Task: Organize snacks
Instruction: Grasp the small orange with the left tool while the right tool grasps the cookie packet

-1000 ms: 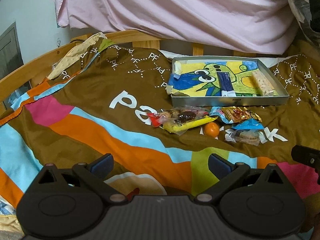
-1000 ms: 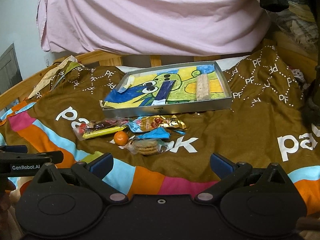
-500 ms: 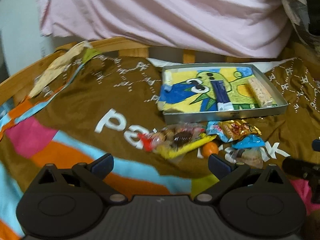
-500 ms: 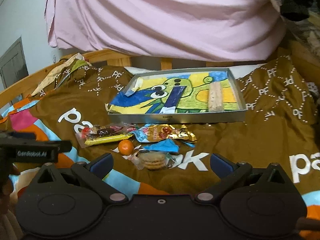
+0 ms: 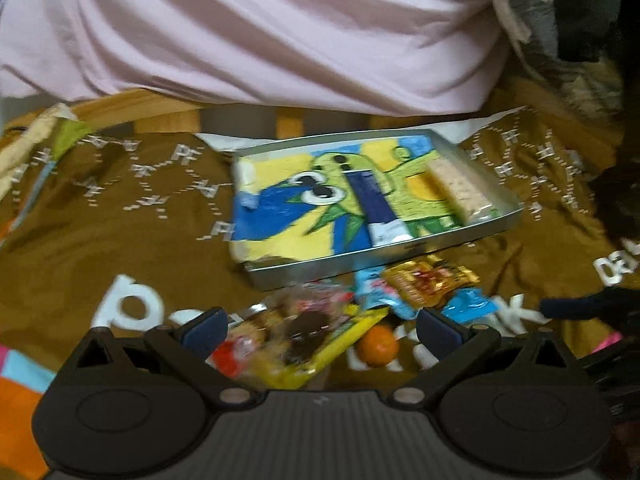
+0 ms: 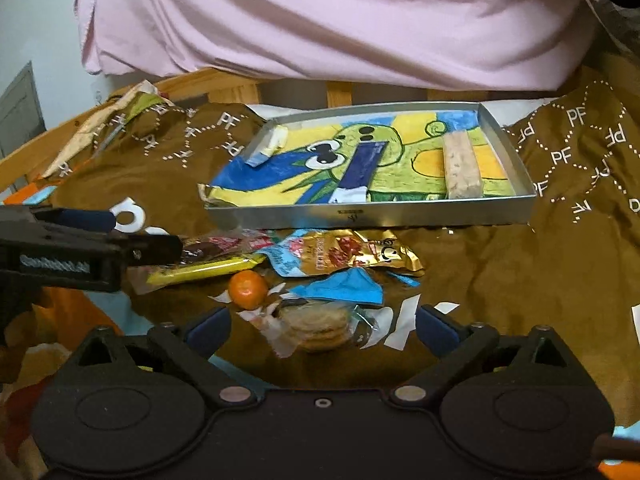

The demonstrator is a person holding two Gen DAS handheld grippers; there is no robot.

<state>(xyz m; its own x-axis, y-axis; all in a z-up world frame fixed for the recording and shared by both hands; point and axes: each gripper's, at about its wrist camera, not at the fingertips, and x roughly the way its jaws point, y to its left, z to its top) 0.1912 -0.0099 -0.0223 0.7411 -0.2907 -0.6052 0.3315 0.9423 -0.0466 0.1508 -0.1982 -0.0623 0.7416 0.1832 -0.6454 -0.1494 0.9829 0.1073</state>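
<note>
A metal tray point(image 6: 360, 214) with a cartoon drawing holds a blue bar point(image 6: 360, 168) and a beige bar point(image 6: 460, 164). Loose snacks lie in front of it on the blanket. My left gripper point(image 5: 320, 326) is open over a yellow packet point(image 5: 304, 340) and a small orange point(image 5: 378, 346); it touches neither. A gold packet point(image 5: 428, 280) and a blue wrapper point(image 5: 468, 308) lie beyond. My right gripper point(image 6: 322, 328) has its jaws closing, still wide, with a clear cookie pack point(image 6: 316, 328) between them; the pads stand off it.
A brown patterned blanket point(image 6: 560, 260) covers the bed. A pink sheet point(image 6: 320, 20) hangs behind the tray over a wooden frame point(image 6: 224, 84). The left gripper's finger point(image 6: 80, 252) reaches in from the left in the right wrist view.
Both grippers have come forward and down toward the snack pile. The left one swung right, so the yellow packet and orange now sit between its fingers. The cookie pack is now between the right fingers.
</note>
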